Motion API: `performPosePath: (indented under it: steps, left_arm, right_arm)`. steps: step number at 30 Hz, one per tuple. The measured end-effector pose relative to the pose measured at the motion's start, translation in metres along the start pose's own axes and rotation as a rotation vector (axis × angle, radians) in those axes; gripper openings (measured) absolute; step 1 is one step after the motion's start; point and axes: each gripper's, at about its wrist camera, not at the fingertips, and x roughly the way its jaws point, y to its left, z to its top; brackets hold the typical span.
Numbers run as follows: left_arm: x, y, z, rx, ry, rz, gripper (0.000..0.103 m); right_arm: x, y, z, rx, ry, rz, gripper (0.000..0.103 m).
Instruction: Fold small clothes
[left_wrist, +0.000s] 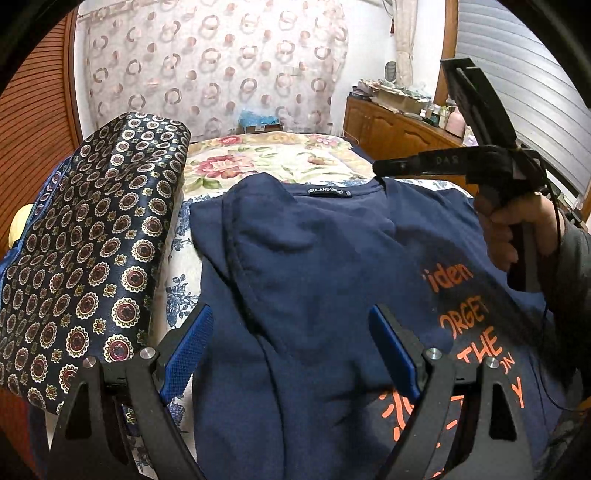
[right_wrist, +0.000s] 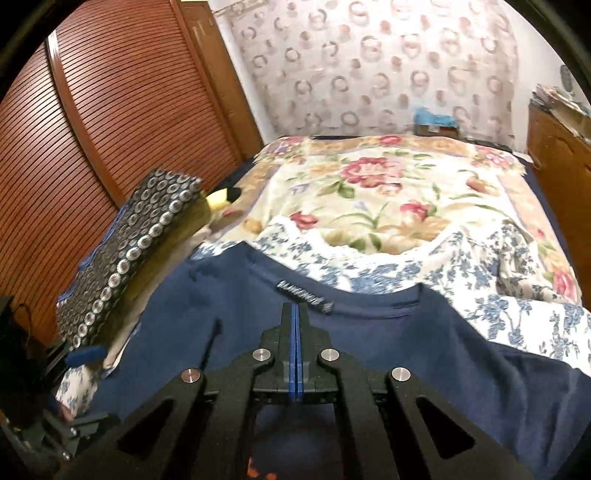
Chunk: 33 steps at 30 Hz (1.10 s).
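Navy shirt (left_wrist: 314, 258) spread on bed (right_wrist: 388, 192), collar toward far end, left sleeve folded over front. Left gripper (left_wrist: 291, 350) wide open above shirt, nothing between jaws. Right gripper (right_wrist: 294, 314) closed at collar; whether fabric is pinched cannot tell. Patterned cushion (left_wrist: 85, 251) at bed's left edge.
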Motion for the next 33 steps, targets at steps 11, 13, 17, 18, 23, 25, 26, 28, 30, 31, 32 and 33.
performPosePath:
  steps: [11, 13, 17, 18, 23, 25, 26, 28, 30, 31, 32, 33]
  left_arm:
    - [0.006, -0.012, 0.013, 0.034, -0.002, -0.011, 0.087]
    - [0.011, -0.017, 0.015, 0.05, 0.006, -0.02, 0.087]
    - [0.024, -0.024, 0.018, 0.079, 0.03, -0.038, 0.087]
    - [0.028, -0.026, 0.018, 0.083, 0.037, -0.041, 0.087]
    - [0.042, -0.034, 0.017, 0.1, 0.076, -0.056, 0.087]
    - [0.048, -0.038, 0.014, 0.11, 0.099, -0.056, 0.087]
    - [0.05, -0.039, 0.013, 0.115, 0.106, -0.052, 0.087]
    - [0.053, -0.042, 0.01, 0.124, 0.124, -0.05, 0.087]
    - [0.056, -0.043, 0.009, 0.128, 0.14, -0.049, 0.087]
    - [0.056, -0.043, 0.009, 0.129, 0.144, -0.048, 0.087]
    - [0.056, -0.044, 0.009, 0.13, 0.147, -0.047, 0.088]
    - [0.056, -0.045, 0.009, 0.133, 0.149, -0.046, 0.089]
  right_arm:
    - [-0.04, 0.015, -0.021, -0.076, -0.041, -0.067, 0.001]
    - [-0.053, 0.012, -0.031, -0.077, -0.042, -0.105, 0.002]
    - [-0.074, 0.001, -0.056, -0.084, -0.01, -0.198, 0.006]
    - [-0.078, -0.002, -0.062, -0.083, -0.001, -0.22, 0.006]
    - [-0.097, -0.022, -0.09, -0.032, 0.024, -0.289, 0.007]
    - [-0.103, -0.03, -0.1, -0.007, 0.033, -0.304, 0.011]
    - [-0.105, -0.032, -0.104, 0.006, 0.038, -0.312, 0.013]
    - [-0.105, -0.039, -0.111, 0.027, 0.055, -0.325, 0.021]
    - [-0.103, -0.04, -0.114, 0.036, 0.076, -0.336, 0.023]
    - [-0.104, -0.039, -0.116, 0.038, 0.079, -0.34, 0.024]
    - [-0.105, -0.04, -0.12, 0.04, 0.083, -0.342, 0.025]
    - [-0.102, -0.04, -0.121, 0.043, 0.089, -0.343, 0.027]
